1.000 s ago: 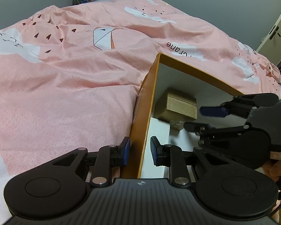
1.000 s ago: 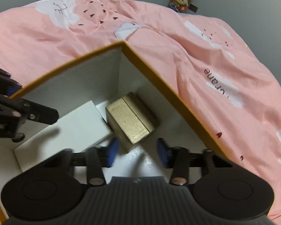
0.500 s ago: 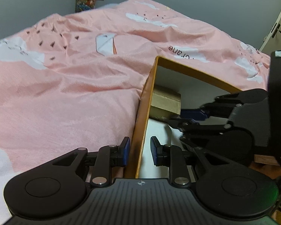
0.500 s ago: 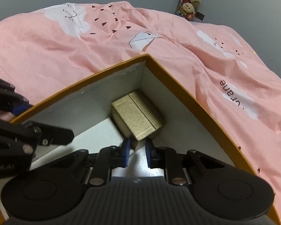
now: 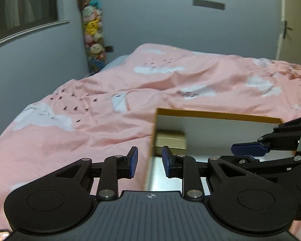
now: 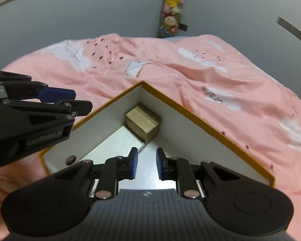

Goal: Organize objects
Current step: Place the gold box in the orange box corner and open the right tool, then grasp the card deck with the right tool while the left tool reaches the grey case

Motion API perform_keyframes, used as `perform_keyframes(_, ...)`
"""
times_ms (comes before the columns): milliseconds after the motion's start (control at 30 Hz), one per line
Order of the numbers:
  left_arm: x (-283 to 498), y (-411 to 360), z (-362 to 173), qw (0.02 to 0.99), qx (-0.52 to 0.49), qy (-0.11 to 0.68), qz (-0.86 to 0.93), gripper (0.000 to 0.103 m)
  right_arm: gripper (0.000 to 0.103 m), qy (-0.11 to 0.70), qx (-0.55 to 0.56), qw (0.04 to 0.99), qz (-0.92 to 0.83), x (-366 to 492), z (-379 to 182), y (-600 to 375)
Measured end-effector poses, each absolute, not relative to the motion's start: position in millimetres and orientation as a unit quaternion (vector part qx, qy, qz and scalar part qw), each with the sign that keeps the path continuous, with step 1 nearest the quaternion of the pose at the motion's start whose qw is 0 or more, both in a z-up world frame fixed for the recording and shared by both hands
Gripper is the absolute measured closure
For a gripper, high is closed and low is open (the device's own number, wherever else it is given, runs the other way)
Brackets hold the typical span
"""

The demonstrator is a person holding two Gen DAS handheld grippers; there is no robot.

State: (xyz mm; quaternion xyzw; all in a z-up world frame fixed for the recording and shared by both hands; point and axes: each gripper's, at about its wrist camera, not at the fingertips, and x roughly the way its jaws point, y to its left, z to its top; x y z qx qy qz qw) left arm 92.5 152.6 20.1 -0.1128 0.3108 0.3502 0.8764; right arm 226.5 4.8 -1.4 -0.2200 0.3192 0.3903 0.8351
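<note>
Left wrist view: low, close behind left gripper [image 5: 148, 163], facing across orange box [image 5: 216, 114] toward bed [image 5: 90, 120]. Right wrist view: higher, tilted down into box [image 6: 200, 118]. Shared: box interior, gold carton [image 6: 142, 123], plush column [image 5: 92, 34].

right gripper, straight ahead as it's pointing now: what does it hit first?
Likely the gold box in the far corner of the orange tray. The right gripper points at it over bare floor; depth unclear.

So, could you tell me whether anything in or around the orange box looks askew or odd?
Only slightly: the small gold box sits turned at an angle in the orange box's far corner, beside the white box. Nothing is spilled or damaged.
</note>
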Motion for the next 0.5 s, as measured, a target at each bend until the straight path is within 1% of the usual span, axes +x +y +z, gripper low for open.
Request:
perform_keyframes(67, 88.9, 142.6, 25.0, 0.884, -0.116, 0.310, 0.330, 0.073, 0.078, 0.313, -0.210, 0.845, 0.379, 214.3, 3.7, -8.4)
perform_keyframes(100, 87.7, 137.8, 25.9, 0.887, -0.116, 0.311, 0.323, 0.073, 0.073, 0.309, -0.205, 0.851, 0.371, 206.5, 6.1, -16.7)
perform_keyframes(133, 85.7, 132.9, 27.4, 0.889, -0.116, 0.312, 0.314, 0.073, 0.071, 0.307, -0.201, 0.856, 0.365, 200.8, 7.5, -22.7)
perform_keyframes(333, 71.2, 109.0, 30.1, 0.906, -0.130, 0.325, 0.237, 0.070, 0.068, 0.321, -0.156, 0.870, 0.341, 166.5, 5.3, -58.5)
perform_keyframes(500, 59.4, 98.9, 19.9, 0.905, -0.172, 0.355, 0.161, 0.067, 0.068, 0.347, -0.121, 0.874, 0.319, 142.0, -6.3, -81.0)
